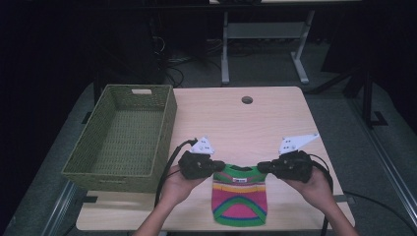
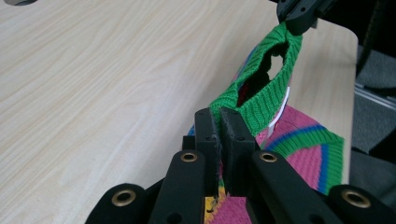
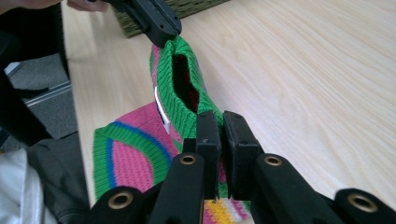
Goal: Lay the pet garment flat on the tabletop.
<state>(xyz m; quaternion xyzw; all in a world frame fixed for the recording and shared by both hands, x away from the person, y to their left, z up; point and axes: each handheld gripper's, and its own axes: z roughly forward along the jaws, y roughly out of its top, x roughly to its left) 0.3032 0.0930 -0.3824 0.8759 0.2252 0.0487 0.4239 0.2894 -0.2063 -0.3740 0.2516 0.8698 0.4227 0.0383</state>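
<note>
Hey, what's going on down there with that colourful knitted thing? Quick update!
Left gripper and right gripper both shut on the knitted garment's green collar. Garment stretched between them over the table. Basket apart, nothing blocking.

Light wood table [image 1: 275,115], rounded corners, round cable hole [image 1: 247,100] near far edge. Grey carpet floor [image 1: 339,128] around table. Beyond table's far edge: white metal desk frame [image 1: 260,34] with two legs, tangle of black cables [image 1: 172,64] on floor to its left. Room behind table very dark. Metal rail [image 1: 388,167] on floor right of table.
</note>
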